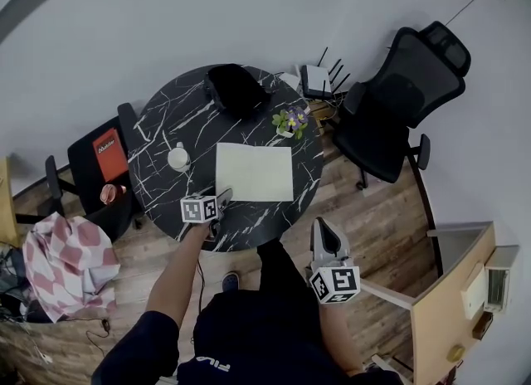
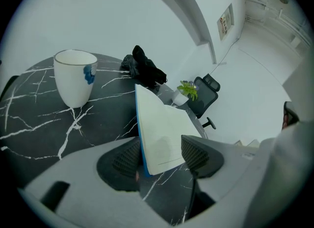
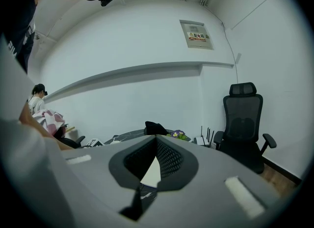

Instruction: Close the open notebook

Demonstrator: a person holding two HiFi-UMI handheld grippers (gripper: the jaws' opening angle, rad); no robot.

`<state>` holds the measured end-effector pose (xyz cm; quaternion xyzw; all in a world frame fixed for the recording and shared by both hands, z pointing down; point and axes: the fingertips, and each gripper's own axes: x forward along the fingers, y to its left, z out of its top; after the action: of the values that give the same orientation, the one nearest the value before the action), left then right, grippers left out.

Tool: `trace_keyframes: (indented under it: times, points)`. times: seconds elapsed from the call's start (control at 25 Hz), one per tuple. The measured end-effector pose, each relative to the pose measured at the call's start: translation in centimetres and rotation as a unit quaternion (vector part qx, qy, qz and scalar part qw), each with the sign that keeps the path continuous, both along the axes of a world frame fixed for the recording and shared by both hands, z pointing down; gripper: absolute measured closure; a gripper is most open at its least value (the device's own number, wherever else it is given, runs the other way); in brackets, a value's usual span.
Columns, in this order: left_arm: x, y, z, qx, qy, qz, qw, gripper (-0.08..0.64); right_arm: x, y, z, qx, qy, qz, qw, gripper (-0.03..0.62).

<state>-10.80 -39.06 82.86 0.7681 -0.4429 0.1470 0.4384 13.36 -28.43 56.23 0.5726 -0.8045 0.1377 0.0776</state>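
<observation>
- White pages face up in the head view: the notebook (image 1: 253,172) lies open on the black marble table (image 1: 166,118), to the right of a mug (image 1: 178,158). Our left gripper (image 1: 222,198) sits at its near left corner. Our right gripper (image 1: 325,230) hangs off the table, over the wooden floor.
- Left gripper view: the jaws stand spread with the notebook's blue-edged corner between them. One pad (image 2: 122,160) lies against the cover edge and the other stands clear of the page, so nothing is clamped. We cannot tell whether the corner is lifted.
- Right gripper view: the jaws are pressed together at the tips and hold nothing. The notebook shows far off, through the gap below them.
- We judge the closing barely begun: the pinch and the fold-over both remain.
</observation>
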Motion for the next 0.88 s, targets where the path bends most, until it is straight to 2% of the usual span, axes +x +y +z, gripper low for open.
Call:
trace_keyframes:
  times: [0.16, 0.52, 0.88]
  points:
    - [0.6, -0.1, -1.6, 0.022, -0.014, 0.006, 0.9996, 0.300, -0.2, 0.1, -0.2, 0.001, -0.002, -0.003, 1.000, 0.581]
    - [3.5, -0.5, -5.9, 0.066, 0.018, 0.009, 0.9976, 0.300, 0.0, 0.3, -0.2, 0.003, -0.004, 0.006, 1.000, 0.581]
    - [5.5, -0.3, -7.1, 0.084, -0.004, 0.023, 0.9962, 0.301, -1.4, -0.1, -0.9, 0.021, -0.016, -0.006, 1.000, 0.581]
